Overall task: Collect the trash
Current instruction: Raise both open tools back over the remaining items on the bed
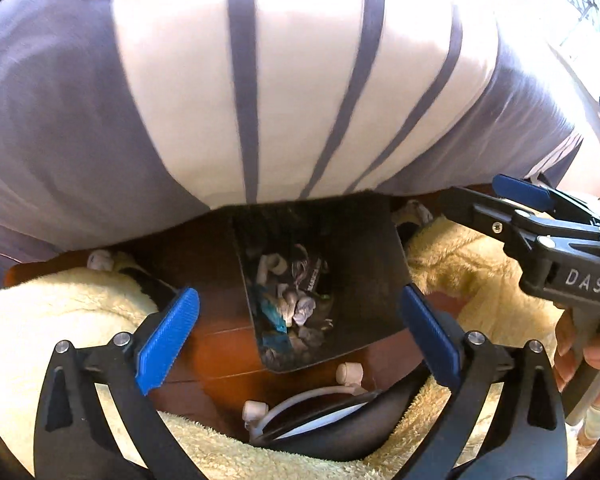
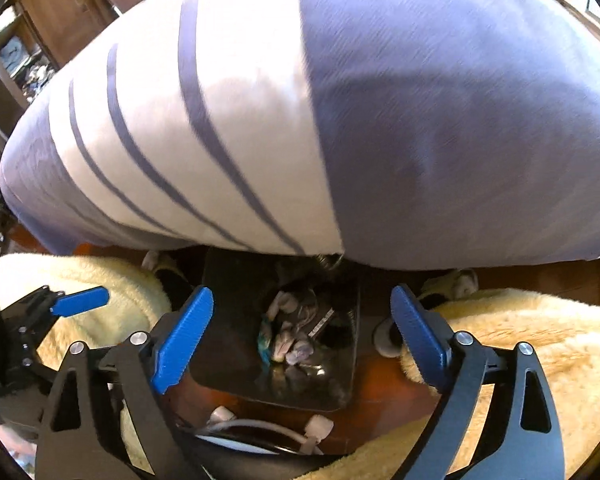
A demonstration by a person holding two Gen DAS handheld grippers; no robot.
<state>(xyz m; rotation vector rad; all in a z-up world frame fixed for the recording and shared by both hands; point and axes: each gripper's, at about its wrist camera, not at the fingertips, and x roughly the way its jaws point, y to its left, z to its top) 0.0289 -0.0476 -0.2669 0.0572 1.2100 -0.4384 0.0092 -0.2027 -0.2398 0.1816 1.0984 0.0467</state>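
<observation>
Lying ahead between open left tongs (image 1: 300, 330), trash (image 1: 292, 304)

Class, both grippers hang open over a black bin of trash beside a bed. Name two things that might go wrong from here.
1. The striped bedding overhangs the far edge of the black bin, so a gripper might snag it.
2. The left gripper and right gripper hover close together over the bin, so they might collide.

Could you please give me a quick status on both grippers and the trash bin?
Left gripper and right gripper: jaws open, empty. Bin on floor below, trash inside. Striped bedding overhangs bin's far edge.
</observation>
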